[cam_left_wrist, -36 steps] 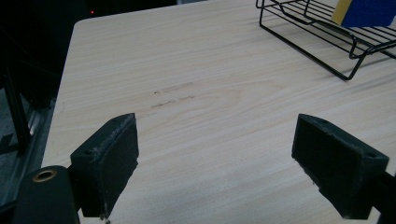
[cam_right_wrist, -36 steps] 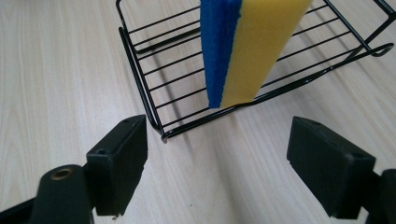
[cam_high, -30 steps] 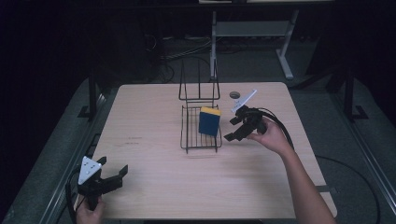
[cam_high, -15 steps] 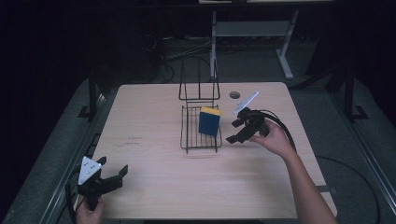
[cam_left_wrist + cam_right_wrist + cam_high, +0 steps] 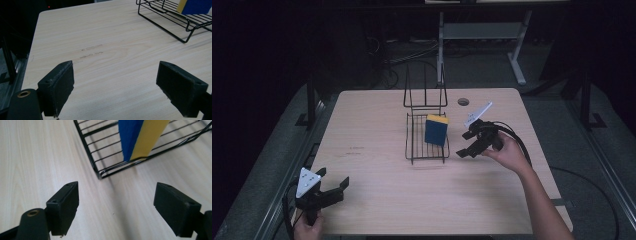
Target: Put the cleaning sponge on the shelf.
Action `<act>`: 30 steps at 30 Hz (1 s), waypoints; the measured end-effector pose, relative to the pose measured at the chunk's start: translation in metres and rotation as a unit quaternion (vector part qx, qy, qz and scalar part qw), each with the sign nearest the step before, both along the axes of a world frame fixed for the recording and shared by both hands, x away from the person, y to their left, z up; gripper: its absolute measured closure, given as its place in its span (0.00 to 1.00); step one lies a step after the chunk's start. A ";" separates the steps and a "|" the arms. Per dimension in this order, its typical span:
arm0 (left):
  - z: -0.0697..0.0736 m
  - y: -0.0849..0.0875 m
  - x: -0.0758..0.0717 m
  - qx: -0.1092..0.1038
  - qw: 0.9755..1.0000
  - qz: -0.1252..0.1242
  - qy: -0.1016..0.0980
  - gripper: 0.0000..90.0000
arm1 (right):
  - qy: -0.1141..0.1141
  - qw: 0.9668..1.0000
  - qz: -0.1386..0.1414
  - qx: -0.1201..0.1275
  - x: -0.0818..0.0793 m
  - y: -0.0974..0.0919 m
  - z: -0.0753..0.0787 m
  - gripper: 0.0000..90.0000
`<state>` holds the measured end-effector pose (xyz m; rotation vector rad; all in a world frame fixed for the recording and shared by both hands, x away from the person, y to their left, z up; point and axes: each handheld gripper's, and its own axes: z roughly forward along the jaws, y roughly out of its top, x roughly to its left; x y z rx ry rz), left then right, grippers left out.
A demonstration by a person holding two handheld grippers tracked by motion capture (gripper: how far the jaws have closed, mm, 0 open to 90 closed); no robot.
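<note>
Sponge (image 5: 436, 130) (blue face, yellow edge) stands upright in black wire rack (image 5: 427, 150) at table (image 5: 377, 130) centre; no brand, label or writing readable on it. Since earlier frames: right gripper (image 5: 469, 145) drifted slightly away from rack, toward person; sponge, rack and left gripper unmoved. Right gripper just beside rack's right edge, jaws spread wide, nothing between them, sponge close ahead but untouched. Left gripper (image 5: 332, 190) at near-left table corner, well apart from sponge, jaws spread, empty.
</note>
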<state>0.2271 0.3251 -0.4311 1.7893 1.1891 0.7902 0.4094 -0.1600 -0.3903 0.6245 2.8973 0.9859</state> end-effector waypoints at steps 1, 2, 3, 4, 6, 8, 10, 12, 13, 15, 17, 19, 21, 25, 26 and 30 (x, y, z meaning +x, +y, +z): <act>0.000 0.000 0.000 0.000 1.000 0.000 0.000 0.16 | 0.004 1.000 0.001 -0.003 0.000 0.000 -0.001 0.22; 0.000 0.000 0.000 0.000 1.000 0.001 0.000 0.16 | 0.003 1.000 0.002 -0.006 -0.001 0.000 -0.001 0.22; 0.000 0.000 0.000 0.000 1.000 0.001 0.000 0.16 | 0.003 1.000 0.002 -0.006 -0.001 0.000 -0.001 0.22; 0.000 0.000 0.000 0.000 1.000 0.001 0.000 0.16 | -0.004 1.000 0.000 -0.006 -0.003 0.000 -0.001 0.22; 0.000 0.000 0.000 -0.001 1.000 0.000 -0.001 0.16 | -0.006 1.000 0.000 -0.004 -0.004 -0.001 -0.001 0.22; 0.000 0.000 0.000 -0.001 1.000 0.000 -0.001 0.16 | -0.005 1.000 -0.003 0.000 -0.006 -0.003 -0.002 0.22; 0.000 0.000 0.000 -0.001 1.000 0.000 -0.001 0.16 | -0.007 1.000 -0.004 0.000 -0.007 -0.004 -0.003 0.22; 0.000 0.000 0.000 -0.001 1.000 -0.001 -0.001 0.16 | -0.003 1.000 -0.005 -0.001 -0.009 -0.007 -0.006 0.22; 0.000 -0.001 0.000 -0.001 1.000 0.000 -0.001 0.16 | -0.003 1.000 -0.005 -0.001 -0.009 -0.007 -0.006 0.22; 0.000 -0.001 0.000 0.000 1.000 -0.001 -0.001 0.16 | 0.000 1.000 -0.004 -0.005 -0.010 -0.008 -0.008 0.22; 0.000 -0.001 0.000 0.001 1.000 -0.001 0.001 0.16 | -0.005 1.000 -0.007 -0.002 -0.013 -0.010 -0.010 0.22; 0.000 -0.001 0.000 0.001 1.000 -0.001 0.002 0.16 | -0.002 1.000 -0.008 0.001 -0.014 -0.012 -0.011 0.22; 0.000 -0.001 0.000 0.001 1.000 -0.001 0.002 0.16 | -0.003 1.000 -0.008 0.001 -0.016 -0.015 -0.013 0.22; 0.000 -0.001 0.000 0.002 1.000 -0.001 0.002 0.16 | -0.004 1.000 -0.011 0.001 -0.019 -0.018 -0.013 0.22; 0.000 -0.001 0.000 0.001 1.000 0.000 0.001 0.16 | -0.003 1.000 -0.013 0.003 -0.020 -0.020 -0.013 0.22; 0.000 -0.001 0.000 0.002 1.000 -0.001 0.001 0.16 | -0.002 1.000 -0.015 0.004 -0.022 -0.023 -0.015 0.22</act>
